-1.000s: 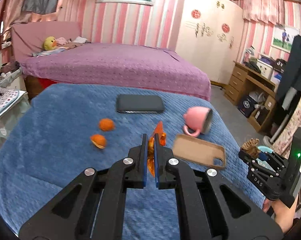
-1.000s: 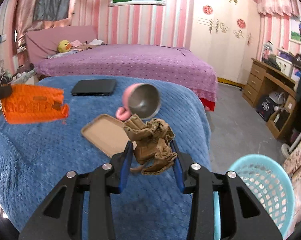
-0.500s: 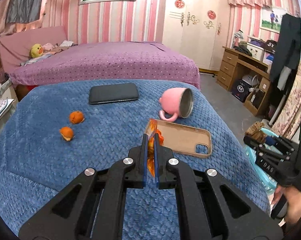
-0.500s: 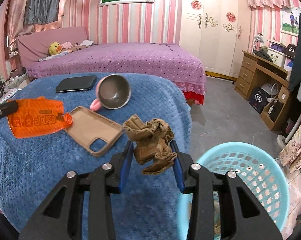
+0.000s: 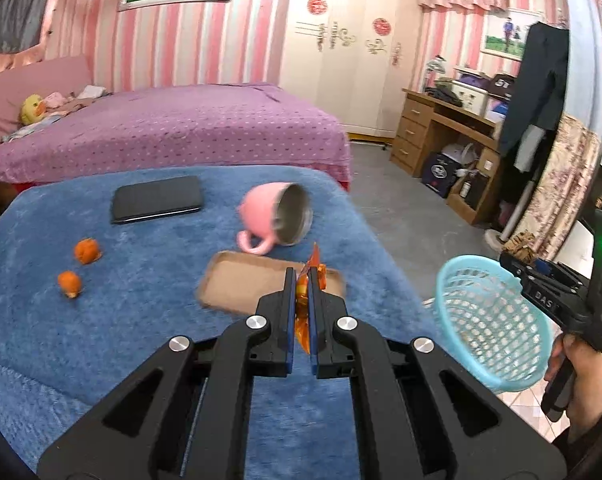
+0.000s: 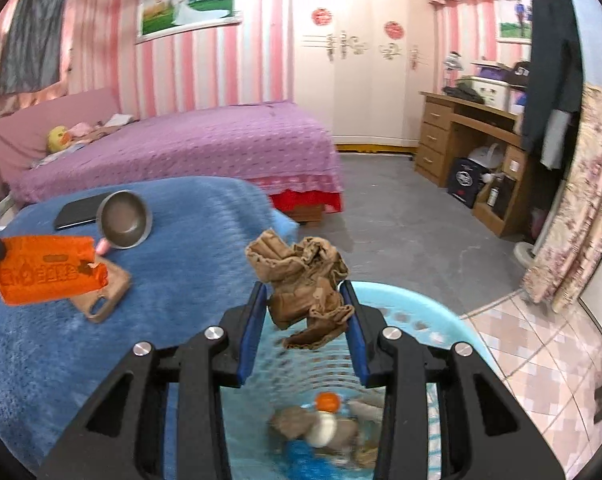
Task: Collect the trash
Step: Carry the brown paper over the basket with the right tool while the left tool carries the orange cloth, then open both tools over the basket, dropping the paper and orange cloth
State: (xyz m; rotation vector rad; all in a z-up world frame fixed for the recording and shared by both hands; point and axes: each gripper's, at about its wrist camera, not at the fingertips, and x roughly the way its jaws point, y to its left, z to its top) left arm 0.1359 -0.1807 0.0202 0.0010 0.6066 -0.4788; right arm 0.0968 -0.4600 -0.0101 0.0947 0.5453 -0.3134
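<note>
My left gripper [image 5: 299, 280] is shut on a flat orange snack wrapper [image 5: 305, 312], held edge-on above the blue blanket; the same wrapper [image 6: 47, 274] shows broadside in the right wrist view. My right gripper [image 6: 305, 294] is shut on a crumpled brown paper wad [image 6: 301, 282], hanging over the light-blue mesh basket [image 6: 413, 308], which holds several pieces of trash [image 6: 323, 428]. In the left wrist view the basket [image 5: 489, 320] stands off the bed's right side, with the right gripper [image 5: 517, 258] and a hand [image 5: 581, 364] behind it. Two orange peel pieces [image 5: 87, 250] [image 5: 69, 282] lie on the blanket.
On the blue blanket [image 5: 101, 320] lie a black phone [image 5: 157, 199], a tipped pink mug [image 5: 277, 220] and a tan phone case [image 5: 241, 284]. A purple bed [image 5: 173, 128] stands behind, a wooden desk [image 5: 441, 132] and hanging clothes [image 5: 537, 92] to the right, grey floor between.
Both grippers have swung right, toward the basket. The paper wad went from above the blanket to above the basket. The wrapper moved right over the phone case. Both grips are unchanged.
</note>
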